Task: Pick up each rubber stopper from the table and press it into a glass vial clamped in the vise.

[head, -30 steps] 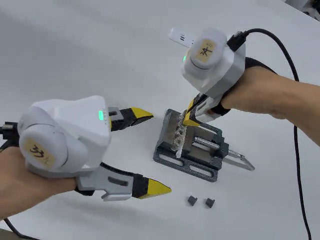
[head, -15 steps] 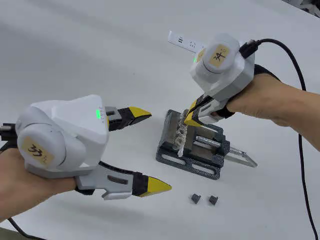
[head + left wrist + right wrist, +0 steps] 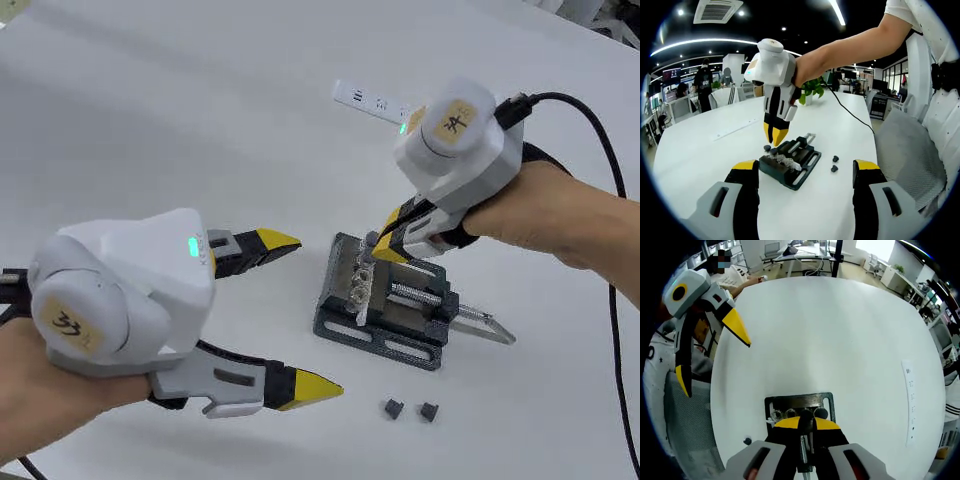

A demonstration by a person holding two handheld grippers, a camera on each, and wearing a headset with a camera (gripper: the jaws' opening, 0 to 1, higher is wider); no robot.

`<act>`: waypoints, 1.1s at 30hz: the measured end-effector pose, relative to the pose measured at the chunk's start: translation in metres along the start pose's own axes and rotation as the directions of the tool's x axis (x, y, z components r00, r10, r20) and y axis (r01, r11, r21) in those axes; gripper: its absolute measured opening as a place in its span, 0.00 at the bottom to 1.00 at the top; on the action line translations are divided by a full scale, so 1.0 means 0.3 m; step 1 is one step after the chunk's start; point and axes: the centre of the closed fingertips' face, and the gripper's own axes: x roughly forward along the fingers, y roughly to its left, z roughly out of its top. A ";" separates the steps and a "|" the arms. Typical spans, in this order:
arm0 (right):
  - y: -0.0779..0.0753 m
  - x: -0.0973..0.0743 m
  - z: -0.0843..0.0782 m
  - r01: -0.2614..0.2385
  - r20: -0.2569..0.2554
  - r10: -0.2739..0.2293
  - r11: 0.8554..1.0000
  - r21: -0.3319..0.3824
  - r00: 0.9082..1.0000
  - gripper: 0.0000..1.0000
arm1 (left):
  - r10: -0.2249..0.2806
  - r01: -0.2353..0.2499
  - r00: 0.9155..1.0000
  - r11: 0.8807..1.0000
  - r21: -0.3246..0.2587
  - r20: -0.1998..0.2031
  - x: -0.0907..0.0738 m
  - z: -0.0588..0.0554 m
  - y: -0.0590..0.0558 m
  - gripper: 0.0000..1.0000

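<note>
Left gripper view shows a bright open office around the white table (image 3: 705, 135), the left gripper (image 3: 806, 166) spread wide, the right gripper (image 3: 775, 139) pinched closed above the vise (image 3: 789, 174).

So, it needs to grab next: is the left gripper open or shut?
Open: the left gripper has its yellow-tipped jaws wide apart, holding nothing.

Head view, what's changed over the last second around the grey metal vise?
The right claw, shut, has drawn slightly back from the clear glass vials, uncovering a small dark rubber stopper sitting on the end vial. The grey metal vise, the open left claw and the two loose stoppers on the white table stayed put.
</note>
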 end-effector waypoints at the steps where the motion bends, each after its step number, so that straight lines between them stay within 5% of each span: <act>1: 0.002 -0.004 -0.003 -0.002 0.003 0.002 1.000 0.003 1.000 0.05 | -0.001 0.001 1.000 1.000 0.000 -0.001 0.000 -0.001 0.000 0.75; 16: 0.052 -0.103 -0.050 0.036 0.090 -0.041 0.998 0.057 0.995 0.17 | -0.019 0.019 1.000 1.000 0.023 -0.024 0.004 -0.008 -0.022 0.75; 33: 0.145 -0.183 -0.158 0.074 0.199 -0.102 0.987 0.143 0.975 0.34 | -0.059 0.065 0.995 0.995 0.077 -0.082 0.013 -0.033 -0.055 0.70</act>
